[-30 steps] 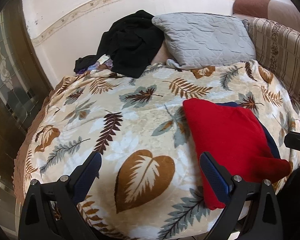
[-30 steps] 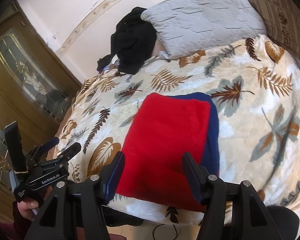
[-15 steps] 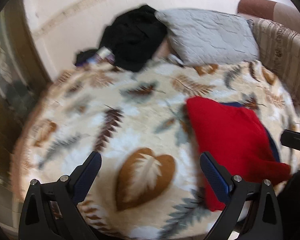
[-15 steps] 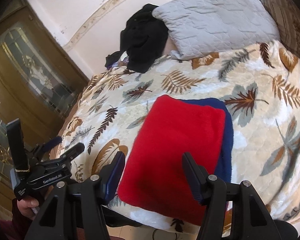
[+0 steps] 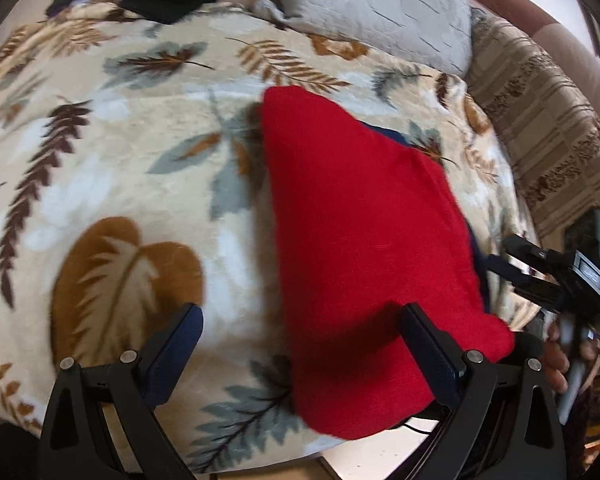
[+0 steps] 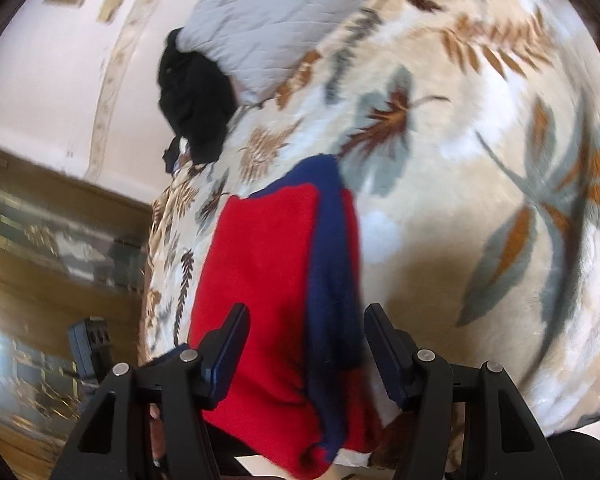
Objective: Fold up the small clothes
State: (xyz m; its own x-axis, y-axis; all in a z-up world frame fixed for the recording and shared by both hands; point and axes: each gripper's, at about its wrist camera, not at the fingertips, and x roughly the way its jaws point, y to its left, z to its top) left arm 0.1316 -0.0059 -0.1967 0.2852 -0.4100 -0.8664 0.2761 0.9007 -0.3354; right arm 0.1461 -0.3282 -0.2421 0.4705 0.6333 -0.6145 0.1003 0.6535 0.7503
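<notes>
On the leaf-print blanket (image 5: 132, 184), the red garment (image 5: 364, 240) overlaps a navy one (image 6: 332, 248) at the near edge, so the spread, empty left gripper (image 5: 300, 344) or opening right gripper (image 6: 306, 344) might pinch both layers.

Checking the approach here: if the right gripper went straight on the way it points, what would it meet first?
Most likely the red and blue garment on the leaf-print blanket. The right gripper, its jaws opening, has that cloth's near end between them without pressing it; depth is uncertain.
</notes>
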